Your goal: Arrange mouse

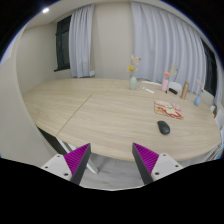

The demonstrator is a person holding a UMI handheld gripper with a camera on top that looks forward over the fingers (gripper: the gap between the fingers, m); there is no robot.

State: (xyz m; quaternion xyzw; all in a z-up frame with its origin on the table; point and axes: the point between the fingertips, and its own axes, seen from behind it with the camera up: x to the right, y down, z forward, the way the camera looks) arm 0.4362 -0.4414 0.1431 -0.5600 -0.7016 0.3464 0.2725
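A small black mouse (163, 127) lies on the light wooden table (100, 110), far beyond my fingers and to their right. A flat pinkish mat or booklet (168, 108) lies just behind it. My gripper (112, 162) is held above the table's near edge, well short of the mouse. Its two fingers with magenta pads (148, 160) stand wide apart with nothing between them.
Bottles and small containers (170, 82) stand in a group at the table's far right side, with one more (133, 83) near the middle back. Curtains and a window (64, 44) line the back wall. The table's near edge curves just ahead of my fingers.
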